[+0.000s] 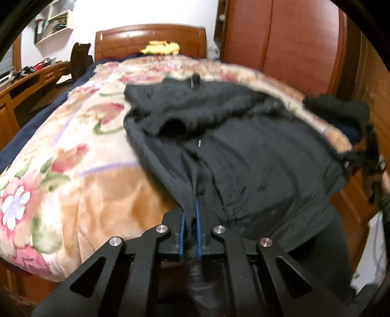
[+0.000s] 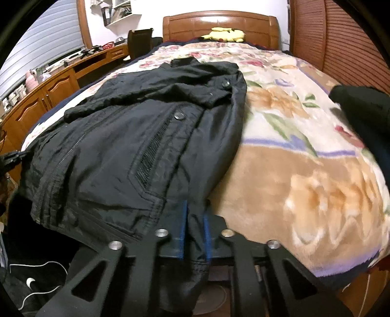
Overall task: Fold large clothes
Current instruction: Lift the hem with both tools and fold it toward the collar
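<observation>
Floral blanket [image 2: 304,170], black jacket [image 2: 136,136], yellow plush [image 2: 224,34]

Glossy reddish-brown wooden headboard [image 2: 220,23] against a white wall [image 1: 117,17]; long wooden desk [image 2: 48,85] beneath grey window blinds [image 2: 41,46]; tall wooden wardrobe [image 1: 280,34].

We see the jacket [image 2: 136,136] lying on the blanket [image 2: 304,170] that covers the bed [image 2: 220,23], its near hem hanging over the foot edge. A plush toy [image 2: 225,34] sits behind it by the headboard. A tabletop [image 2: 61,70] runs along the bed's left side, a wardrobe [image 1: 280,31] along its right.
</observation>
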The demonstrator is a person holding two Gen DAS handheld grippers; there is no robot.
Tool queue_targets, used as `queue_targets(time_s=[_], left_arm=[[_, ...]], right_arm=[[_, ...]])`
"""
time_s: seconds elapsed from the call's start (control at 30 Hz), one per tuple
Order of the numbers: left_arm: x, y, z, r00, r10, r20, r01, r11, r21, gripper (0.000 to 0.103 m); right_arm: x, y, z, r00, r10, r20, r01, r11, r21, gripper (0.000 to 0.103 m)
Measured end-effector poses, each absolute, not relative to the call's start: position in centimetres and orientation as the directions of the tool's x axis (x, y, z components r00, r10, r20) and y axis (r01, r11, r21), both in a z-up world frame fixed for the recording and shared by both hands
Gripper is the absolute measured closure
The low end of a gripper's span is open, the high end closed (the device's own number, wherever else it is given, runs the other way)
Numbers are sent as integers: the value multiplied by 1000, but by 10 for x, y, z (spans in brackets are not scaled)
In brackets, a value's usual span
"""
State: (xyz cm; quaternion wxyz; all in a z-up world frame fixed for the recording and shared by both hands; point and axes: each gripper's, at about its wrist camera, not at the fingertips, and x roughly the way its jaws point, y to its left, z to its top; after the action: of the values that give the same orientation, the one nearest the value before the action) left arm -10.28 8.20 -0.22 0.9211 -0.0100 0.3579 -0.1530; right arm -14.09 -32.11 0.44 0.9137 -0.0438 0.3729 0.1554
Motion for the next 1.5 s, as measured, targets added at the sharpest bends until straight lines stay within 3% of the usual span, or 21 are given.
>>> queue_targets(time_s=[0.47,1.07,1.5], left_arm=[[-95,92,81,840,-263,-474,243,964,-105,98],[-136,114,134,897,-253,-363,240,967,-79,98],[-158,115,163,917,-262,-300,262,964,-41,98]], right_arm=[[-164,-308,94,853,275,-444,-313,950,-14,99],[-226,-307,132,895,326,-305,-371,922,-106,99],[-220,-317,130,907,346,-238,-385,912,-141,99]])
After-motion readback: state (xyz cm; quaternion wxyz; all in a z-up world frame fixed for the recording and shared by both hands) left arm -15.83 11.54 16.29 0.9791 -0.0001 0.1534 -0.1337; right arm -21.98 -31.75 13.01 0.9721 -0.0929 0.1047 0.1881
